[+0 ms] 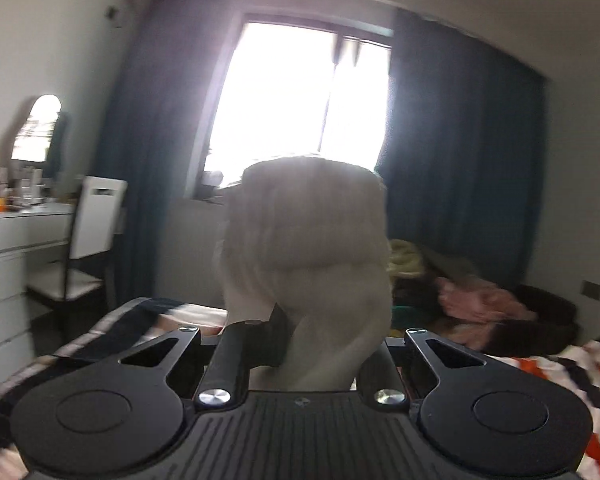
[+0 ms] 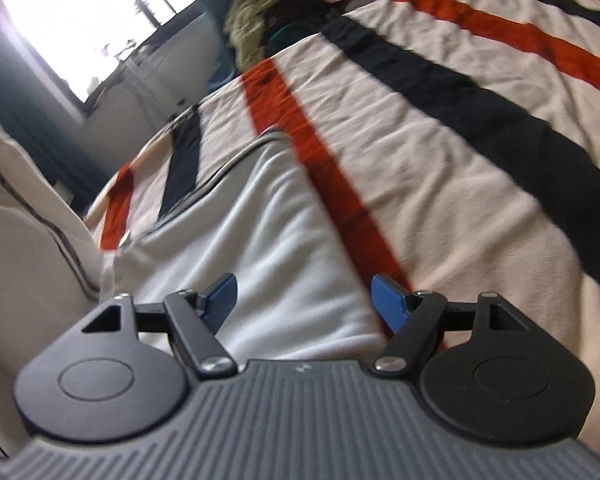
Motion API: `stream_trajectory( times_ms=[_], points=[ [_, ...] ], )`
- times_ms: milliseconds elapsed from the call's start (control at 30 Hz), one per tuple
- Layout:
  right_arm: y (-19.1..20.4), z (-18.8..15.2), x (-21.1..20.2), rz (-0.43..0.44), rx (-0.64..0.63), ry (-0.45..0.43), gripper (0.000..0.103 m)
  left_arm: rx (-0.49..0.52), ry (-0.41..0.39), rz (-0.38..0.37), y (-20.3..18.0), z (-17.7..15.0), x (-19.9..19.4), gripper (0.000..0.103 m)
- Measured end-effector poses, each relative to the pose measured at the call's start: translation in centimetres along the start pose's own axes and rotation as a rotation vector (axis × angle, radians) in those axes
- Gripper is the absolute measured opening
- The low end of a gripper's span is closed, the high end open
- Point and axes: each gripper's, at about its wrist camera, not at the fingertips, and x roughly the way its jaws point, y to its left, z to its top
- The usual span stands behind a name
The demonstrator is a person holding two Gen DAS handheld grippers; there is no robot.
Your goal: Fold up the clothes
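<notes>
The left gripper (image 1: 300, 344) clamps a bunched white garment (image 1: 308, 240) — lifted above the striped bedspread (image 2: 440, 152) — while the right gripper (image 2: 304, 304) gapes empty.

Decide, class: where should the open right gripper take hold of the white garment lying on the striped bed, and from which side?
Probably the long edge of the white garment beside the orange stripe, approached from above: the right gripper already stands open over it there, and the cloth lies flat.

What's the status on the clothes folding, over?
Left gripper shut on white garment, lifted. Right gripper open above white cloth on striped bed. Clothes pile at far side.
</notes>
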Motion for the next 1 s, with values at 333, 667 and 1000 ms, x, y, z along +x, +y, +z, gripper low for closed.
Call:
stream_trajectory(
  times_ms=[333, 667, 1000],
  points=[
    [-5.5, 1.7, -1.8, -0.021, 0.264, -0.092, 0.078, 0.161, 0.301, -0.145, -12.8, -16.1, 1.0, 0.016],
    [-5.0, 2.0, -1.5, 0.136, 0.264, -0.080, 0.078, 0.250, 0.453, -0.174, -8.5, -17.4, 1.4, 0.090],
    [-3.0, 1.1, -1.2, 0.318, 0.258, -0.013, 0.078, 0.240, 0.497, -0.279, -1.3, -13.1, -3.5, 0.098]
  ],
)
